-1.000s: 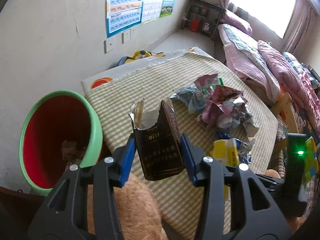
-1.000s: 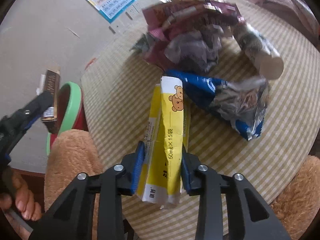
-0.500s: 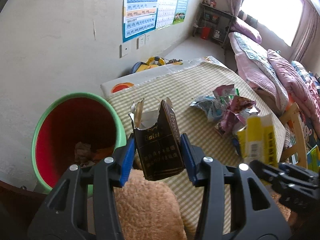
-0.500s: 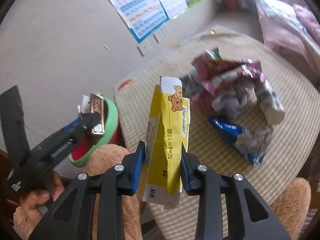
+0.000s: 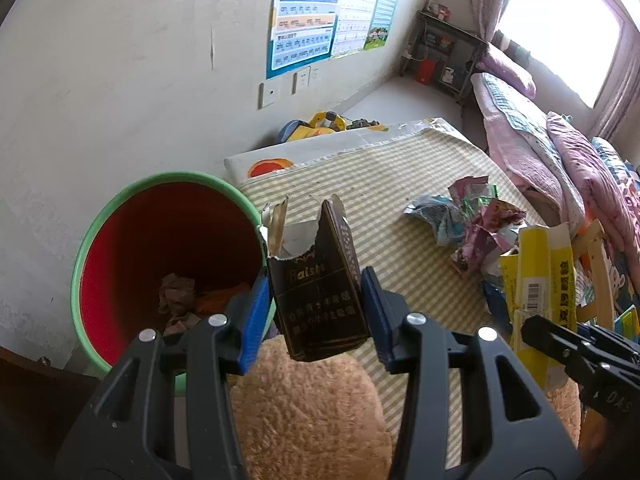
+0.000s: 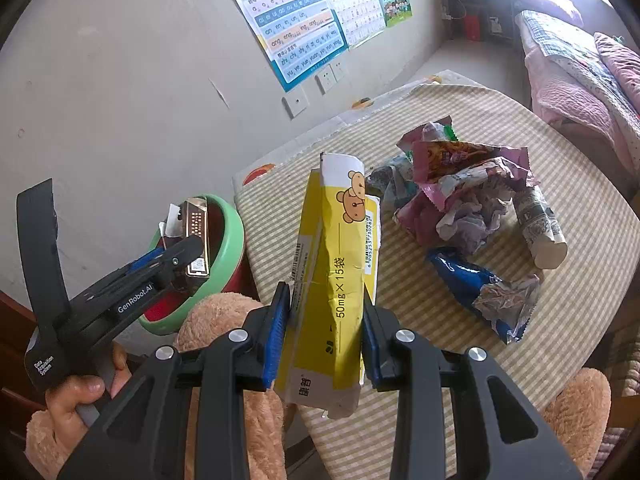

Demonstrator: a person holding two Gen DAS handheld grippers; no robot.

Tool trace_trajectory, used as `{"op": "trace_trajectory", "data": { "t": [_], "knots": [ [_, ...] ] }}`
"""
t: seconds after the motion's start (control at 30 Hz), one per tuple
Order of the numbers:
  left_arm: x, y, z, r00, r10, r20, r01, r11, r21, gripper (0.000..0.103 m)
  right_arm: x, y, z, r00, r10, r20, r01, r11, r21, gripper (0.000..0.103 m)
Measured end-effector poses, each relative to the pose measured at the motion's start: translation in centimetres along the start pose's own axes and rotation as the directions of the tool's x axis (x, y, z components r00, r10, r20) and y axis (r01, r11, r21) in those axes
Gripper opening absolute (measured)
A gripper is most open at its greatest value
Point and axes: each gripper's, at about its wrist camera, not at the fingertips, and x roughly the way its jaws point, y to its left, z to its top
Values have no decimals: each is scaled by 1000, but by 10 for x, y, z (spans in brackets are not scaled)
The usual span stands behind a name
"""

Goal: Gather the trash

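Note:
My left gripper (image 5: 314,314) is shut on a torn dark brown carton (image 5: 318,284), held upright just right of the green-rimmed red bin (image 5: 120,216), which holds crumpled trash. In the right wrist view the left gripper (image 6: 176,258) sits over the bin (image 6: 234,224). My right gripper (image 6: 324,336) is shut on a flattened yellow box (image 6: 340,276) with a bear print, above the table's near edge; the box also shows in the left wrist view (image 5: 540,288). A pile of crumpled wrappers (image 6: 464,184) lies on the striped tablecloth (image 6: 580,184).
A blue foil bag (image 6: 480,288) and a paper cup (image 6: 540,228) lie beside the pile. A brown plush cushion (image 5: 312,412) sits under the grippers. The wall with posters (image 5: 304,16) is behind the bin. A bed (image 5: 560,140) stands at the right.
Both grippers have lifted and swung left toward the bin, each still holding its item. The yellow box has left the table and the bin now fills more of the left wrist view.

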Motion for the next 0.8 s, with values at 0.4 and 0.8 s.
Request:
{"op": "trace_trajectory", "data": {
  "t": [0.4,0.8],
  "knots": [
    [-7,29,2,998,51,31,-49,997,-55,43,7,17,4,1000,3,-10,-3,999,-46,32],
    [-12,89,-3,990,139,32,-132,978,-159,43,30,61,17,997,56,-45,-62,989,-131,32]
  ]
}}
